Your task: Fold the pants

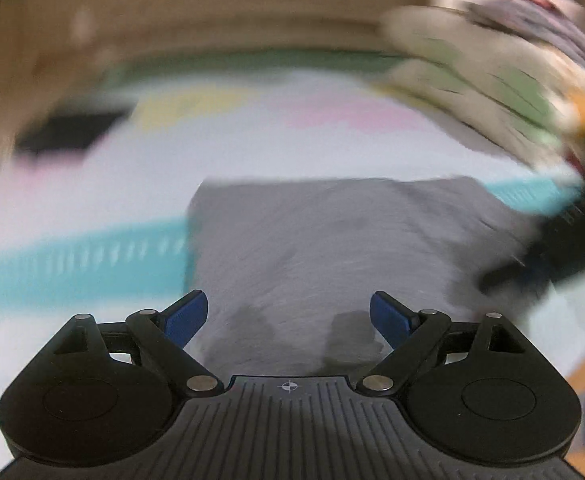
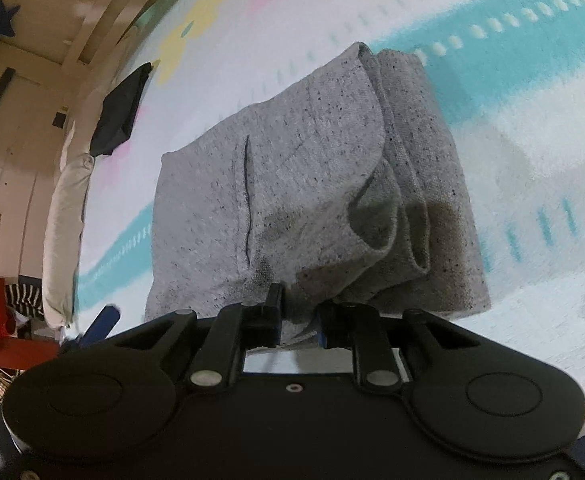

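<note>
While the right gripper [image 2: 298,320] pinches the grey pants [image 2: 312,184] at their 6 o'clock edge, they lie folded on the bedspread [image 2: 532,160]. The left gripper [image 1: 288,320] hovers spread above them.

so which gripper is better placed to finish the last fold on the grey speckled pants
Right. The right gripper is closed on the near edge of the folded grey speckled knit pants, so it could probably carry that edge over. The left gripper hangs open above the cloth, gripping nothing.
</note>
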A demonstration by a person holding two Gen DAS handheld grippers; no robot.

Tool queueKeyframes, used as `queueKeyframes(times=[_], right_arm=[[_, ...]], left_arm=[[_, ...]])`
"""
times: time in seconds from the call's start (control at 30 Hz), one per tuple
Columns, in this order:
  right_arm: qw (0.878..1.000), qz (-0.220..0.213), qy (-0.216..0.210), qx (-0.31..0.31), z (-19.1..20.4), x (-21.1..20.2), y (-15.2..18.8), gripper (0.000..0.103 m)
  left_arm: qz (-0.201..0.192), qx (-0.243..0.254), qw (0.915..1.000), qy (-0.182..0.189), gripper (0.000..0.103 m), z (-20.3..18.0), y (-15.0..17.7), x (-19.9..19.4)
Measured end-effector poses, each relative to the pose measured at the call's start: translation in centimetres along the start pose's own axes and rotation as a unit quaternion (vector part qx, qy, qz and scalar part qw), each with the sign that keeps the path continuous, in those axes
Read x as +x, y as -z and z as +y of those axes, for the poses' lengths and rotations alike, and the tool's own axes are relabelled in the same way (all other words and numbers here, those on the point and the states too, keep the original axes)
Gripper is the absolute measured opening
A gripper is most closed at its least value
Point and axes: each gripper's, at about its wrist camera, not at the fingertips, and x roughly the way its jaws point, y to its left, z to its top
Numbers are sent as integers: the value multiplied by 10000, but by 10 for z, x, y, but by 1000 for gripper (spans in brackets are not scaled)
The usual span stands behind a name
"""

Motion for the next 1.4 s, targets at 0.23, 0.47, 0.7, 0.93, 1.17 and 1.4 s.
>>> queueKeyframes(times=[0.23,0.47,0.7,0.93,1.17,1.4], right_arm=[[9999,86,72,-61,0,0,0,36],[9982,210,180,-524,14,-20,-5,82],[9908,-843,848,-632,19,-46,-13,103],[9893,-944,990,-503,1,-5,-33,103],[9925,-1058,578,-209,-37,6,-43,103],[9879,-1461,-504,149,-75,-5,-35,103]], left_arm=[[958,-711,9925,256,89,30,11,17],[181,-881,9960,-13,88,43,-4,-11],[140,-698,9974,-69,88,37,-23,1],[432,-598,9973,53,89,50,-40,30],[1227,-1208,9817,815,90,85,-30,80],[937,-1151,9849,887,102,77,-28,82]])
